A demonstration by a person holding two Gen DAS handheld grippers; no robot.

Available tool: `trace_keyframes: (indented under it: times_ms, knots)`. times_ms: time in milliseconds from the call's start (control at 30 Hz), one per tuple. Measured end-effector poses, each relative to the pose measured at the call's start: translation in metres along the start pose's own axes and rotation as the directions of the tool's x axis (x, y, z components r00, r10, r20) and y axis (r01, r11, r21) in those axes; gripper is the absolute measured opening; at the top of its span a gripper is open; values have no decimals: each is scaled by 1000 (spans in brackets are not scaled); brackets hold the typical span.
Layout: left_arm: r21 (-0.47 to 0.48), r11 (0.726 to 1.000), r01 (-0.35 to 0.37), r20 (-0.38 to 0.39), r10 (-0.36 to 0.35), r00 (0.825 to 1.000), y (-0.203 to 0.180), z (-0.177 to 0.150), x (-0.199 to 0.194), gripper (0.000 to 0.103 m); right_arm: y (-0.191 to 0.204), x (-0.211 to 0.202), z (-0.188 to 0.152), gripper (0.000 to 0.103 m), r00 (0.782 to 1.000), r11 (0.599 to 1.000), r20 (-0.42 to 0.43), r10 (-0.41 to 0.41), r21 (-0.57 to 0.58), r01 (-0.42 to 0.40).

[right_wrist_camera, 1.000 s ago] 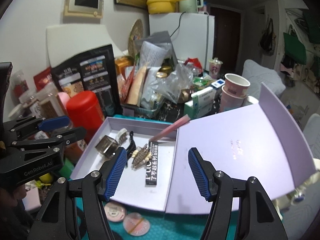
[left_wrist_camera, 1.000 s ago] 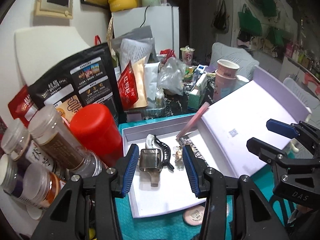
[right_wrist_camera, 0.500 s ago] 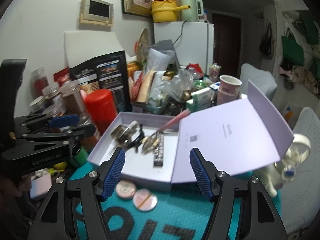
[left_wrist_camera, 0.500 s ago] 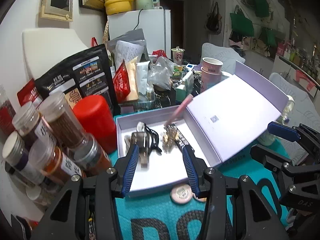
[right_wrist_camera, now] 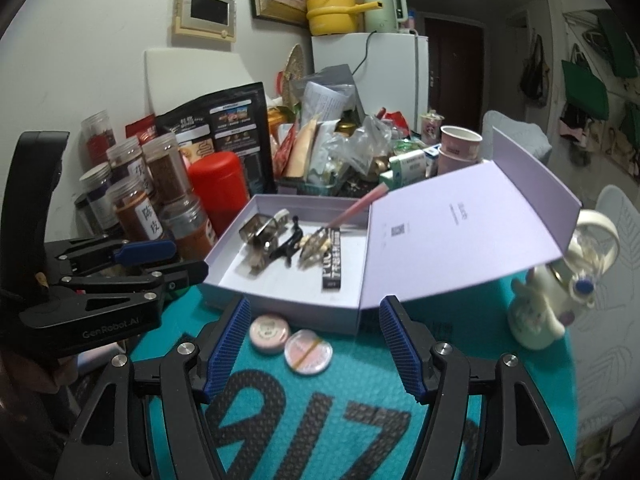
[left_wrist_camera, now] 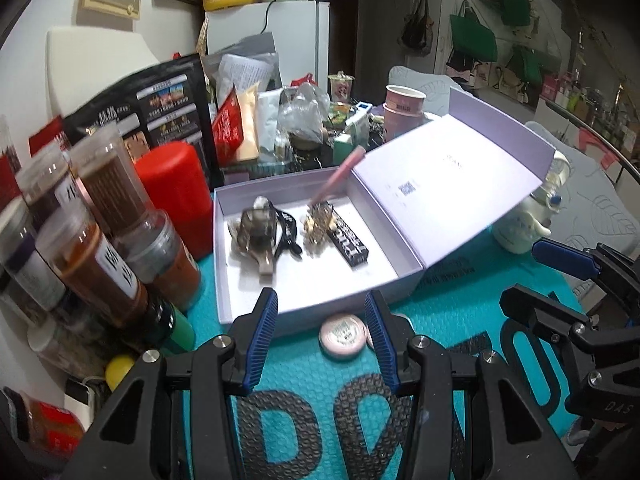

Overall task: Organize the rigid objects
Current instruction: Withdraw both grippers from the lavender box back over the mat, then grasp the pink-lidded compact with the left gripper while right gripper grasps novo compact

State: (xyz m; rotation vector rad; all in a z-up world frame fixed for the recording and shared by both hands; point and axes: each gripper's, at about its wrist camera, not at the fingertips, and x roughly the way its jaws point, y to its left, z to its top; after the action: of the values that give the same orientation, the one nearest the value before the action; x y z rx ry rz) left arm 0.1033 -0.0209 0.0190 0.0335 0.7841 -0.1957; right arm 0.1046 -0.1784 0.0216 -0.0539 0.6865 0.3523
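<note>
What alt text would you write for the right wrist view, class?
An open lilac box on a teal mat holds hair clips, its lid propped open. Two round tins lie before it, between the empty, open right gripper; the left gripper hovers left.

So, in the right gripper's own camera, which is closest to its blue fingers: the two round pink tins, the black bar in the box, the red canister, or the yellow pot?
From the right gripper:
1. Round pink tins, on the teal mat between its fingers.
2. Black bar, inside the open box.
3. Red canister, beyond the box, to the left.
4. Yellow pot, up on the white fridge at the back.
</note>
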Motion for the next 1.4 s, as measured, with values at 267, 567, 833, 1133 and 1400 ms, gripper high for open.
trace_keyframes:
  times_ms: [267,567,833,1133,1400]
  knots:
    - [-13,999,30,-21,-31,999,0,-24,12,45,0,13,-29,68,999,999,-39,30,28,-28]
    - [3,999,51,-51,-51,997,-1,-49,21,45,-7,39,-53,68,992,995,-102,74,70,-67]
    - [-21,996,84,-103,-86,991,3,-64,36,45,-7,67,-68,68,976,989,-179,122,100,-105]
    - [-61,994,86,-160,-95,983,16,-71,65,45,-7,104,-75,68,967,995,-243,77,74,-61]
    - [-117,988,98,-170,-117,978,30,-73,83,45,-3,132,-69,68,965,1000,-262,13,22,-8]
